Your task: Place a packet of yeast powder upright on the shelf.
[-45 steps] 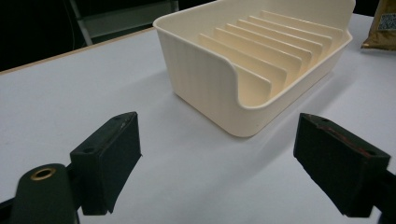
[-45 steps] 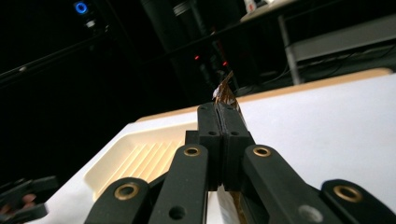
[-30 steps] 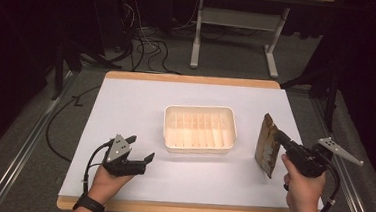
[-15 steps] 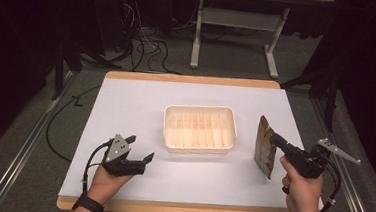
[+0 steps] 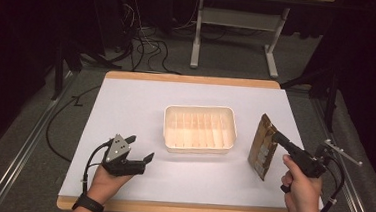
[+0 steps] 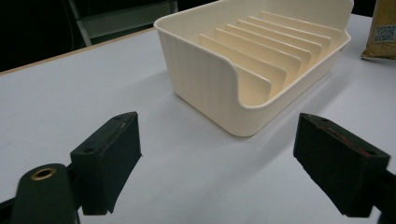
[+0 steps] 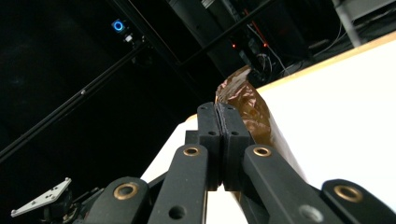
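- On the right side of the white tabletop (image 5: 140,107): flat brown foil packet (image 5: 262,147), standing on its lower edge, tilted, clamped near its top edge by the right gripper (image 5: 276,137). Jaws pressed together on it.
- Right gripper view: jaws meet flat with the crinkled foil (image 7: 250,105) sticking out beyond and beside them; the table runs off to the right.
- Just left of the packet, apart from it: cream plastic rectangular tray with upright divider ribs (image 5: 199,128), mid-table. Slots between ribs hold nothing.
- Left gripper (image 5: 140,149) near the front-left of the table, held low, jaws spread wide, gripping nothing. Well apart from the tray.
- Left gripper view: both pads (image 6: 109,158) frame the tray's rounded corner (image 6: 219,88); a label on the packet's corner (image 6: 385,30) shows at top right, which the high view can't resolve.
- Nothing sits between packet and tray.
- Beyond the table: grey desk legs (image 5: 198,34), loose black cables (image 5: 145,48) on the floor.
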The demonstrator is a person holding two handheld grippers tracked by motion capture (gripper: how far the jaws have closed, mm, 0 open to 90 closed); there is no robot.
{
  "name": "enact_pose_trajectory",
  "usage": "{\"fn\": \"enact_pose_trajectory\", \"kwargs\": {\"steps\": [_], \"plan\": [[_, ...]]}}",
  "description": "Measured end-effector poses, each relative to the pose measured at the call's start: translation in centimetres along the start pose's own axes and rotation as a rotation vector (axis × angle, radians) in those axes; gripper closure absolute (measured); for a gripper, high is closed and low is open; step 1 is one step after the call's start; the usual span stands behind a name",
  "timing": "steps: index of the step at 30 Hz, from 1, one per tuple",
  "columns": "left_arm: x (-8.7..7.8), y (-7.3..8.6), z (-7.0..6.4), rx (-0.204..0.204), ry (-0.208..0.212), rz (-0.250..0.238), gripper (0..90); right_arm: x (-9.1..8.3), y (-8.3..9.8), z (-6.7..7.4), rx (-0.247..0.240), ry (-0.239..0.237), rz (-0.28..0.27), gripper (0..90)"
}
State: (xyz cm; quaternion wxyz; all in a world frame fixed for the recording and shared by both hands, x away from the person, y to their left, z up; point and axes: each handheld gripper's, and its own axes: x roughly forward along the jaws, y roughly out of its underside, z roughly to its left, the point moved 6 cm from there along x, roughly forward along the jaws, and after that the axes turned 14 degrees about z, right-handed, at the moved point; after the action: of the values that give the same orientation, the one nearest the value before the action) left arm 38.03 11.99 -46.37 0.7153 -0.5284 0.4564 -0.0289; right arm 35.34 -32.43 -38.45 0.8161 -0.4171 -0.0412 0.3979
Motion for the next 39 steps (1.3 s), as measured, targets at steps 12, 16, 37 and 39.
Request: {"fn": "enact_pose_trajectory", "kwargs": {"steps": [12, 16, 37, 39], "plan": [[-0.2, -0.1, -0.1, -0.007, 0.006, -0.011, 15.4, 0.1, -1.0, 4.0, -0.091, 0.034, -0.018, 90.0], [-0.3, -0.1, -0.1, -0.006, 0.008, -0.017, 15.4, 0.0, -1.7, 5.5, -0.12, 0.027, -0.027, 90.0], [-0.8, -0.4, -0.5, 0.009, 0.025, -0.056, 15.3, 4.1, -3.0, 10.0, -0.193, -0.021, -0.013, 90.0], [-0.9, -0.4, -0.5, 0.01, 0.027, -0.059, 15.3, 4.7, -3.1, 9.9, -0.195, -0.016, -0.01, 90.0]]}}
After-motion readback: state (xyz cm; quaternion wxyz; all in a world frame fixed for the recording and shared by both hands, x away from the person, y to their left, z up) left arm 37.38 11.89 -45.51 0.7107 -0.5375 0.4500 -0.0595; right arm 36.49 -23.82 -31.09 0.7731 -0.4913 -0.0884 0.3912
